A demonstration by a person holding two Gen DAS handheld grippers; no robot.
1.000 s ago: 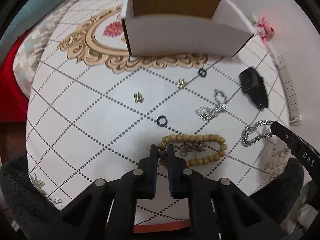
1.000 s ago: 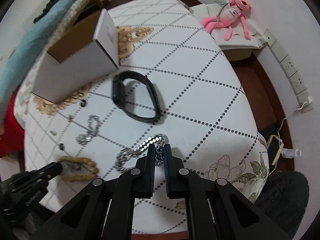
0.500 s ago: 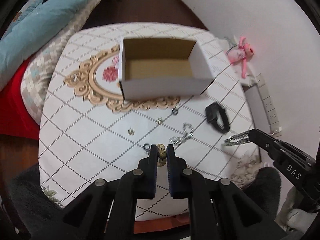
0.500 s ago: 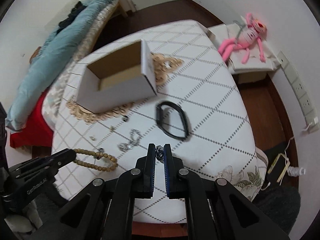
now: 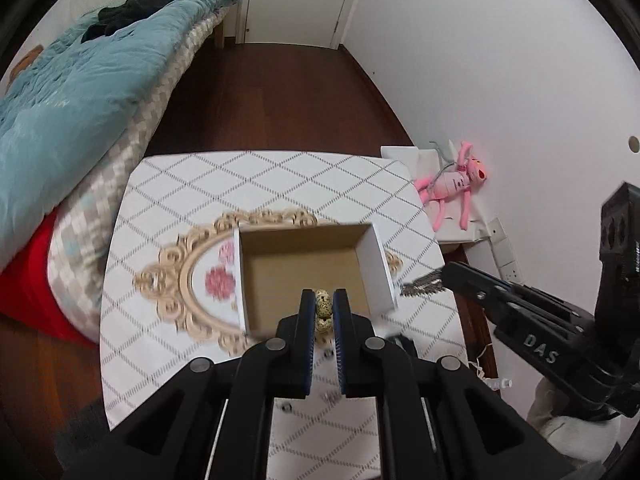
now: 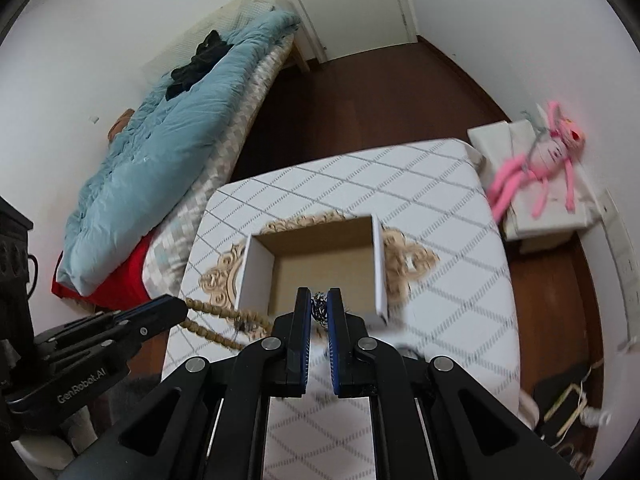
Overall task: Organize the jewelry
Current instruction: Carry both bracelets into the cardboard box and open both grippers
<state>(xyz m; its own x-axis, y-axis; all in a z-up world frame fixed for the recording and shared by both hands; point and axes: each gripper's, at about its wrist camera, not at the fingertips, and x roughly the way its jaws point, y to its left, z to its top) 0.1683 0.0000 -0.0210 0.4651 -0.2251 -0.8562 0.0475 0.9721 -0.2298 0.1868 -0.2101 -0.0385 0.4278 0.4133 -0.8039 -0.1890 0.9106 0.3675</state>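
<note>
My left gripper (image 5: 324,307) is shut on a wooden bead bracelet (image 5: 323,308), held high above the near edge of an open white cardboard box (image 5: 306,276). From the right wrist view the bracelet (image 6: 218,322) hangs in a loop off the left gripper (image 6: 178,306). My right gripper (image 6: 319,307) is shut on a silver chain (image 6: 319,310), also above the box (image 6: 316,264). Seen from the left wrist, the chain (image 5: 422,286) trails from the right gripper (image 5: 444,274) just right of the box. The box looks empty.
The box stands on a white diamond-patterned table (image 5: 208,188) with a gold ornamental print. Small jewelry pieces (image 5: 330,396) lie blurred below my fingers. A bed with a blue duvet (image 5: 80,80) is to the left; a pink plush toy (image 5: 456,184) sits by the wall on the right.
Both grippers have lifted off the table with the bracelet and the chain and moved up toward the box; the table now looks much farther away.
</note>
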